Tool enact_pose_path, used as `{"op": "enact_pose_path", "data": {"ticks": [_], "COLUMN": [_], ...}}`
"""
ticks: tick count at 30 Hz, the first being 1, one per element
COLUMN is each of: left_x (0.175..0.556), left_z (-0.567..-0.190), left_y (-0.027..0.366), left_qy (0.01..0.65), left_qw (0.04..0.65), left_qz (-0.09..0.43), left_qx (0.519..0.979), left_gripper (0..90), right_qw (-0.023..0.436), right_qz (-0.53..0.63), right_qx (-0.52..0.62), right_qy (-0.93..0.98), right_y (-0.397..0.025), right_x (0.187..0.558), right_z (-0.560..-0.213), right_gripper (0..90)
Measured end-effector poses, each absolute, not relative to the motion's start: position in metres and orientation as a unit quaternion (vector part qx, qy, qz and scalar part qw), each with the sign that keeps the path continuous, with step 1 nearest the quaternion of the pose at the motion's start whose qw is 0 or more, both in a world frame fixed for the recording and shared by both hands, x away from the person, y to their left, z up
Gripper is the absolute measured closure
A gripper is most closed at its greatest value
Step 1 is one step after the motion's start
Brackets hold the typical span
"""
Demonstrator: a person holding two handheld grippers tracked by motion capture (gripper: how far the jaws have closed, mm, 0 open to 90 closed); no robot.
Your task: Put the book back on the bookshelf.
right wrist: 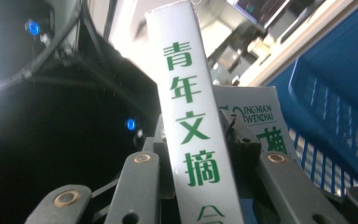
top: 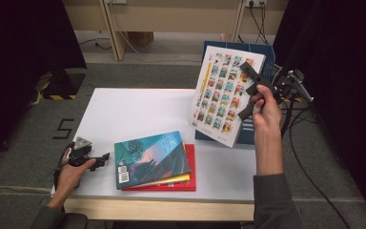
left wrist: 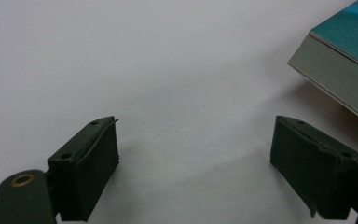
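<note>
My right gripper is shut on a white book whose cover carries a grid of small pictures. I hold it upright and tilted above the table's right side, in front of a blue crate. In the right gripper view the book's white spine with green characters stands between the jaws. A stack of books lies on the white table: a teal one on top, a yellow one and a red one below. My left gripper rests open on the table just left of the stack; the teal book's corner lies beyond its right jaw.
The blue crate stands at the table's right rear and holds another book with green lettering. Cables trail down on the right. Dark curtains hang on both sides, and a wooden frame stands behind the table.
</note>
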State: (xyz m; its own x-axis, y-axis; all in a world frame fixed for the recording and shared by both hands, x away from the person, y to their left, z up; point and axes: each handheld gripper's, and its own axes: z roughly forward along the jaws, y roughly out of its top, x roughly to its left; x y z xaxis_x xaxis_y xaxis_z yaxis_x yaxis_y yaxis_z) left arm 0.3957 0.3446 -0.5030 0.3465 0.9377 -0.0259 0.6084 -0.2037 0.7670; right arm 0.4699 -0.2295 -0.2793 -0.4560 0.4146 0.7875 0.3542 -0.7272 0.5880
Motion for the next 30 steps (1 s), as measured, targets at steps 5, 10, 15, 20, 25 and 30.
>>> {"op": "enact_pose_path", "data": {"ticks": [5, 10, 15, 20, 25, 30], "left_x": [0.396, 0.395, 0.396, 0.395, 0.395, 0.395], "left_z": [-0.503, -0.503, -0.503, -0.503, -0.503, -0.503], "left_y": [0.345, 0.346, 0.346, 0.346, 0.348, 0.348], "left_qy": [0.52, 0.522, 0.523, 0.521, 0.524, 0.525], "left_qw": [0.357, 0.361, 0.364, 0.364, 0.371, 0.374], "left_qz": [0.23, 0.23, 0.227, 0.227, 0.227, 0.226], "left_qx": [0.741, 0.738, 0.736, 0.738, 0.732, 0.73], "left_gripper": [14.5, 14.5, 14.5, 14.5, 14.5, 14.5], "right_qw": [0.047, 0.058, 0.049, 0.037, 0.047, 0.059], "right_qz": [0.765, 0.757, 0.761, 0.767, 0.763, 0.759], "right_qx": [0.531, 0.541, 0.539, 0.531, 0.539, 0.542], "right_qy": [0.362, 0.362, 0.358, 0.359, 0.354, 0.355], "right_y": [-0.239, -0.238, -0.233, -0.22, -0.217, -0.226], "right_x": [0.483, 0.498, 0.51, 0.525, 0.544, 0.559], "right_z": [-0.268, -0.263, -0.257, -0.248, -0.249, -0.244], "right_gripper": [70.4, 70.3, 70.2, 70.2, 70.1, 70.0]}}
